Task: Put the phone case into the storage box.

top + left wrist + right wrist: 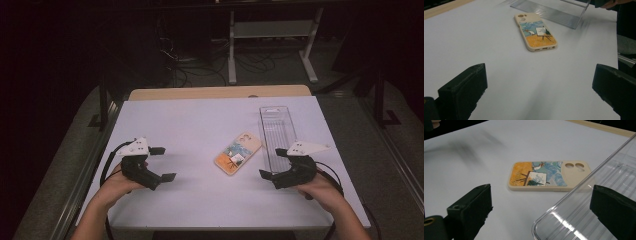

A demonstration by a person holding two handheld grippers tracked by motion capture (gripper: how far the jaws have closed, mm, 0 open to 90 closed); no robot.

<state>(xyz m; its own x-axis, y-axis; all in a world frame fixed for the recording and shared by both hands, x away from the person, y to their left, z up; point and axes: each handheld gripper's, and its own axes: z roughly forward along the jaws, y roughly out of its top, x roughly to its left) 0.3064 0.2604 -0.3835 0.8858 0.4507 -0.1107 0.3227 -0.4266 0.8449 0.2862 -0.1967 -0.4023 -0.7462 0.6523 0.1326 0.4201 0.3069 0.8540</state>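
A cream phone case (238, 153) with a painted picture lies back up in the middle of the white table (190, 125). A long clear plastic tray (277, 134) lies to its right. My left gripper (163, 163) hovers at the left, jaws wide open and empty, pointing toward the phone case (535, 31) and the clear tray (554, 12) beyond it. My right gripper (273, 162) is at the right, open and empty, beside the near end of the tray (594, 205). In its view the phone case (546, 176) lies just ahead between the jaws.
The table's wooden far edge (220, 92) shows beyond the white sheet. Behind it on the dark floor stand a metal frame (272, 40) and loose cables (200, 65). A hand holds each gripper near the front edge.
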